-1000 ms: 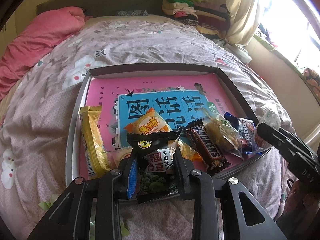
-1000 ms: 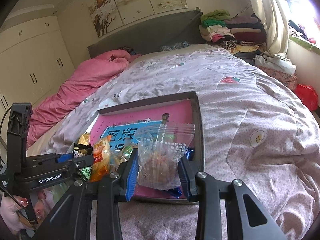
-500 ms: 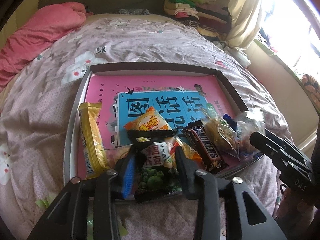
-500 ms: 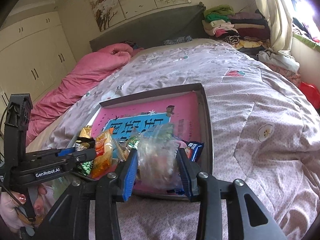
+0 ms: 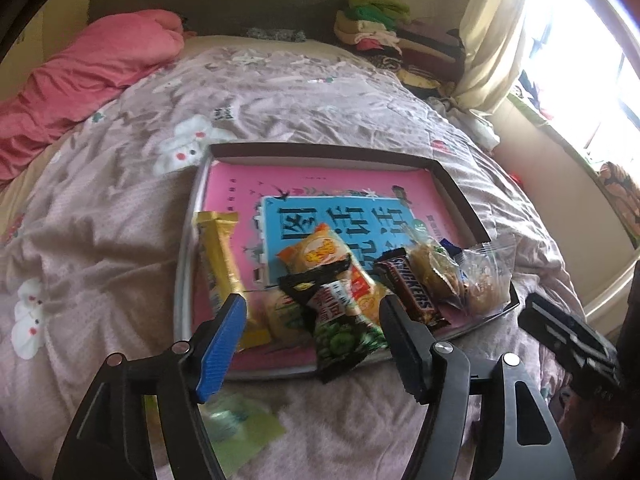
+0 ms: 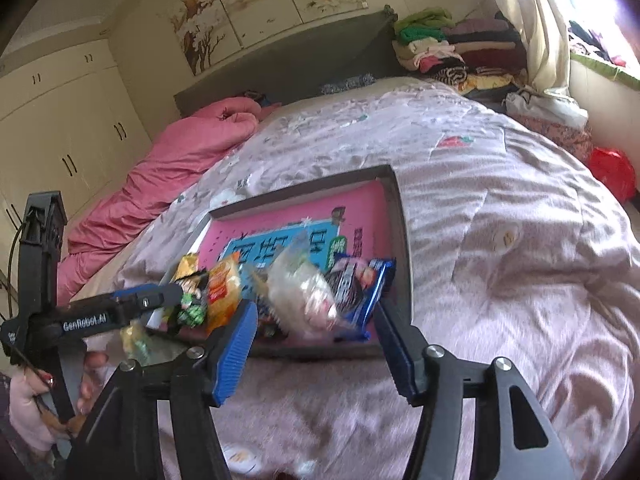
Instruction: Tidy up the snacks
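Dark tray on bedspread holding pink book, snack packets, both tools spread wide, gripping nothing

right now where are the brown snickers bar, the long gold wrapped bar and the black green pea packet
brown Snickers bar [image 5: 412, 294], left wrist view, middle of the wrapper's lettering
long gold wrapped bar [image 5: 220, 256], left wrist view, mid-length of the wrapper
black green pea packet [image 5: 340, 328], left wrist view, the pictured peas

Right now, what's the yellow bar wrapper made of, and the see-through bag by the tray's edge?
The yellow bar wrapper looks like shiny plastic or foil film: it glints gold and has a crimped end. The see-through bag looks like thin clear plastic, since the snacks show through it and it crinkles. The tray has a dark, matte rim; its material is unclear.
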